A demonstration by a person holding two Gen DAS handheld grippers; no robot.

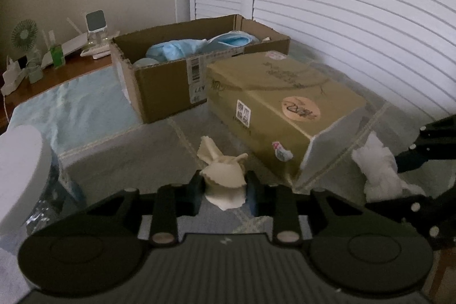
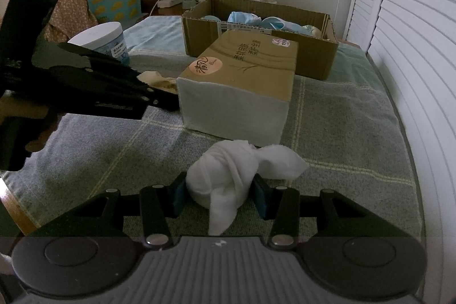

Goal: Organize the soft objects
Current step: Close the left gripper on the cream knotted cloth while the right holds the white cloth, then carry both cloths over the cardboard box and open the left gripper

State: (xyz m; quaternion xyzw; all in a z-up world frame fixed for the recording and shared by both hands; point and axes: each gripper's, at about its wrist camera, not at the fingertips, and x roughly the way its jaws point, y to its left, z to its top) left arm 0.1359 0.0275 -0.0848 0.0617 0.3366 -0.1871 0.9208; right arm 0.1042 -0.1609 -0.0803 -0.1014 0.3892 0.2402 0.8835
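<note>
Two hand-held grippers work over a bed (image 2: 342, 116) covered in a green plaid blanket. Each holds a soft item, and an open cardboard box (image 1: 168, 93) waits farther back.

On the left, the left gripper (image 1: 225, 187) has its jaws pressed in on a crumpled cream cloth (image 1: 223, 175). The cloth sticks up and forward from between the jaws, its free corners pointing toward 11 and 1 o'clock. From these jaws the cardboard box lies ahead at about 11 o'clock, its long side running left to right, with pale blue soft items (image 1: 196, 46) already inside. A tan tissue pack (image 1: 285, 104) sits at about 1 o'clock, just in front of the box, its long axis angled toward the viewer.

On the right, the right gripper (image 2: 219, 195) has its jaws pinching a bunched white cloth (image 2: 228, 175); one tail hangs down toward 6 o'clock and another fans out toward 2 o'clock. Here the tissue pack sits dead ahead at 12 o'clock, and the box lies beyond it, so this cloth would likely need to go up and over the pack.

The left gripper seems nearer the box, though the fisheye view makes that hard to judge.
</note>
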